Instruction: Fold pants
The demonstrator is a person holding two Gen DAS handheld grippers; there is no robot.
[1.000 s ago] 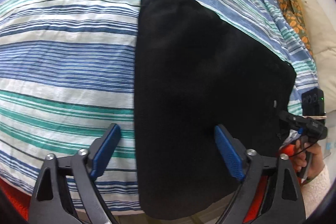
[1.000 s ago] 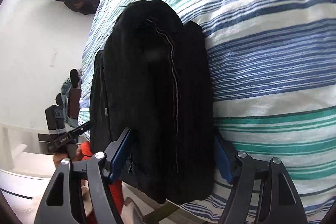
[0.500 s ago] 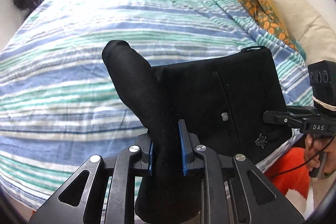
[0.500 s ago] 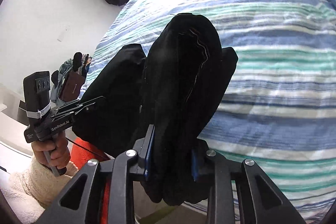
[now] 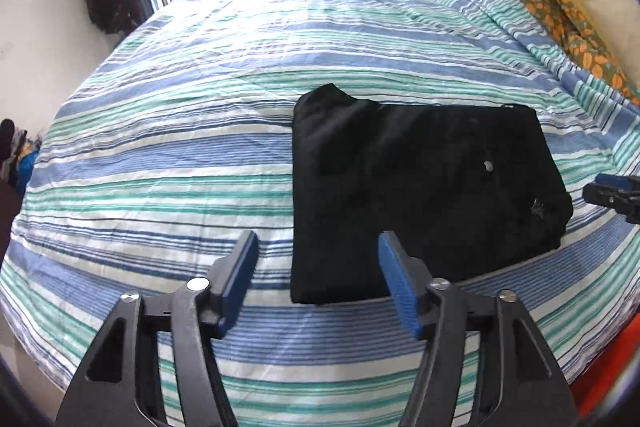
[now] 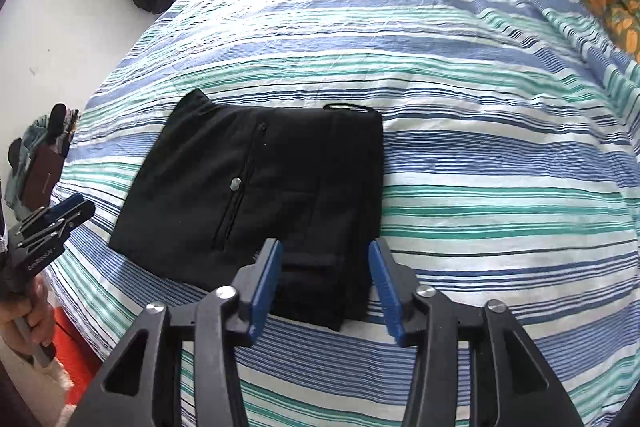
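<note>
On the striped bed (image 5: 200, 155) the black pants (image 5: 420, 187) lie folded flat, my left tongs (image 5: 318, 277) and right tongs (image 6: 325, 281) both open and empty above the near edge, where a careless dip could snag and unfold that bulky layer.

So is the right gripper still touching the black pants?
Apart: in the left wrist view, striped sheet shows between the right gripper and the pants.

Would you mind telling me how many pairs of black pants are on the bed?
1: the folded black pants lie on the striped bedspread, just ahead of both open grippers.
</note>
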